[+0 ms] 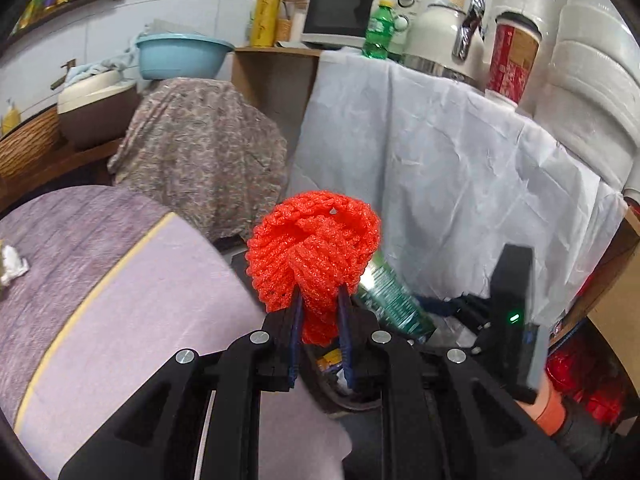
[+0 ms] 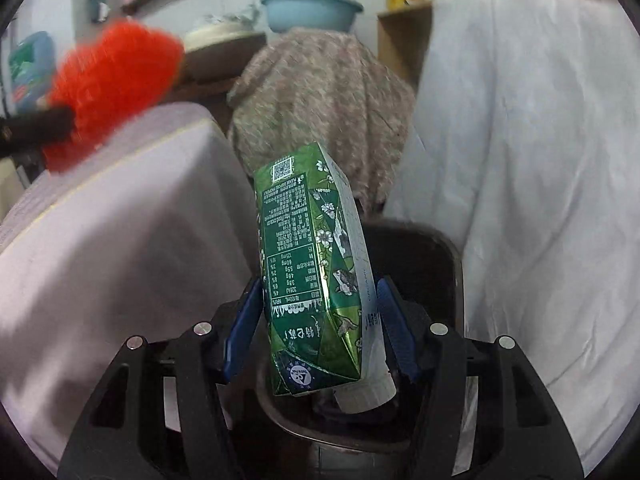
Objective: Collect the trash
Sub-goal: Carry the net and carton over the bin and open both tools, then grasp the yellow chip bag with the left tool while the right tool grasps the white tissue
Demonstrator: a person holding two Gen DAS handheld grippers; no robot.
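Left wrist view, reading left to right: purple-covered table (image 1: 132, 288) at left with a small crumpled white scrap (image 1: 10, 266) near its far-left edge, apparently trash not yet collected. Centre: left claw (image 1: 320, 312) clamped on an orange foam fruit net (image 1: 312, 256); the net's narrow end is pinched between the blue pads (image 1: 297, 320) and its bulk flares out beyond the tips. Pinching the thin end likely suits so soft and springy an item. Below and right of the net, a dark bin (image 1: 352, 396) opening with wrappers inside; a green carton and the other tool show just right of it.

Right wrist view, left to right: the same net, blurred, at upper left. Centre: right claw (image 2: 320, 328) gripping a green milk carton (image 2: 312, 280) across its lower body, cap end toward the camera, the carton tilted slightly and rising well past the fingertips. Dark bin rim (image 2: 448, 252) sits directly behind and under the carton. White cloth (image 2: 520, 160) hangs at right.

Judgement: both items are held over the bin for release.
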